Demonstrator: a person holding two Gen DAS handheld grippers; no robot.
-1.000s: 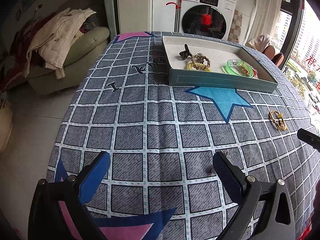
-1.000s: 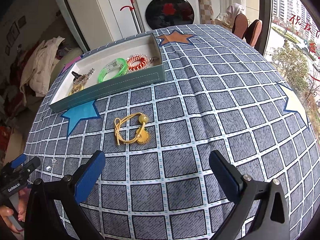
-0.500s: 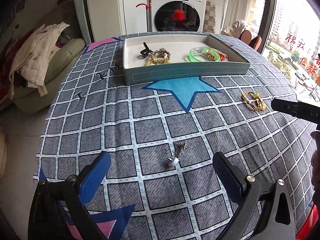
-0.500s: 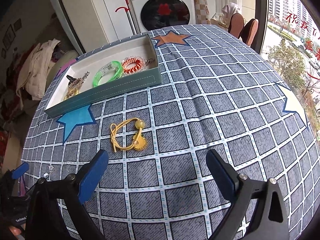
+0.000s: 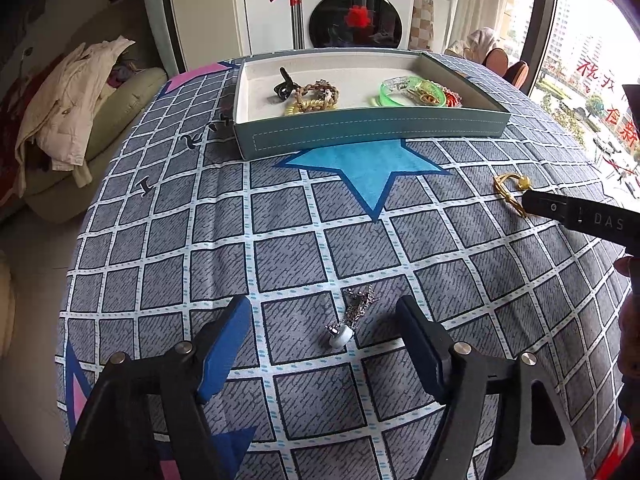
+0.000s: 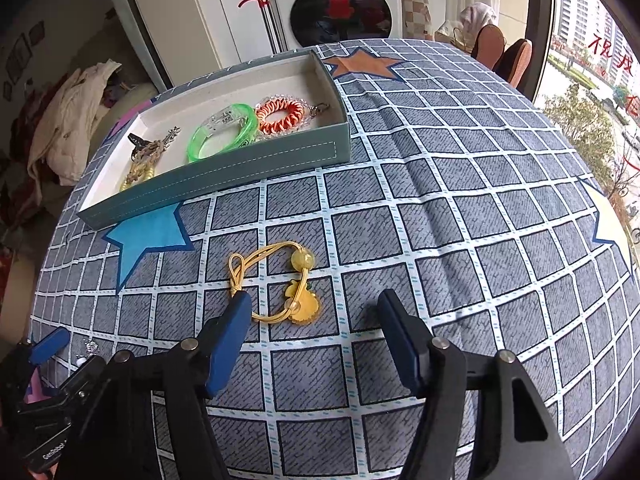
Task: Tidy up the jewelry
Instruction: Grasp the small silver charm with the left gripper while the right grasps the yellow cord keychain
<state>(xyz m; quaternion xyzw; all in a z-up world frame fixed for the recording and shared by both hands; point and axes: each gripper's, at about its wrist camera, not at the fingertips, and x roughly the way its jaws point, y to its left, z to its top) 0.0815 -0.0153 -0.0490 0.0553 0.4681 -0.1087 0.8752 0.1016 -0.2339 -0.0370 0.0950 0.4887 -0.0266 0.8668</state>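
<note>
Two hand-held grippers hover over a table draped in a grey checked cloth (image 5: pixel 288 248) printed with stars. The left gripper (image 5: pixel 324 320) hangs above a small silver charm with a white bead (image 5: pixel 352 318), which lies on the cloth between its blue pads; the jaws are closing but touch nothing. The right gripper (image 6: pixel 314 312) is also closing, its pads apart on either side of a yellow cord bracelet with a bead and pendant (image 6: pixel 280 284); the left pad's tip overlaps the cord in the picture, though contact cannot be judged. Behind both, a teal open tray (image 6: pixel 224 172) holds a green bangle (image 6: pixel 222 132), an orange coiled hair tie (image 6: pixel 280 114), a black hair claw (image 5: pixel 285 89) and a beaded bracelet (image 5: pixel 316 96). A washing machine (image 5: pixel 356 4) stands beyond the table.
</note>
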